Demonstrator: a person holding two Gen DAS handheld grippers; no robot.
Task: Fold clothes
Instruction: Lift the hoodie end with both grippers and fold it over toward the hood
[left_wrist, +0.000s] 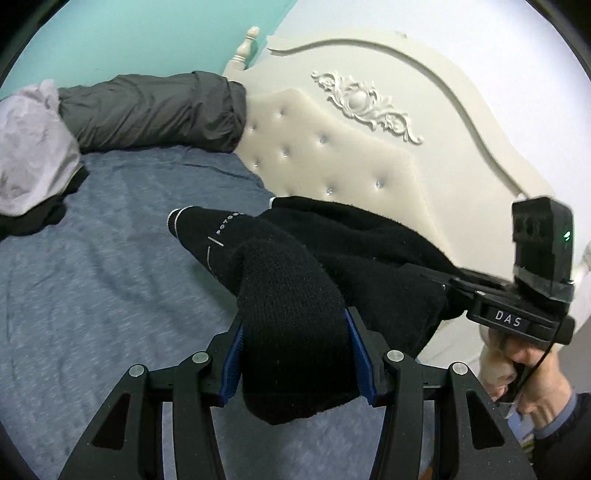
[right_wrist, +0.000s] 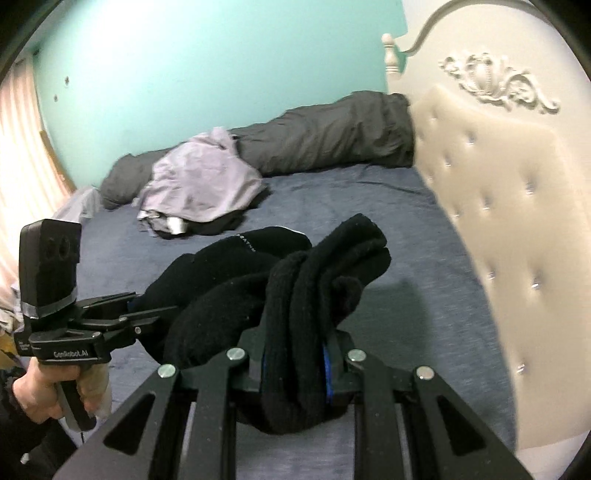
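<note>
Left wrist view: black socks (left_wrist: 295, 314) clamped by both grippers, held above the bed (left_wrist: 110, 277).
Left gripper (left_wrist: 295, 354) and right gripper (right_wrist: 291, 369) jaws are each closed on sock fabric; a clothes pile (right_wrist: 199, 188) is seen near the bed's far edge.

The left hand-held gripper (left_wrist: 293, 354) is clamped, its blue-padded fingers (left_wrist: 232, 363) pressing from both sides. The right hand-held gripper (right_wrist: 291, 363) is likewise closed (both held up off the bed). Each is gripped by a bare hand (right_wrist: 44, 391) at its handle, right hand (left_wrist: 517, 373) beside the left tool.
</note>
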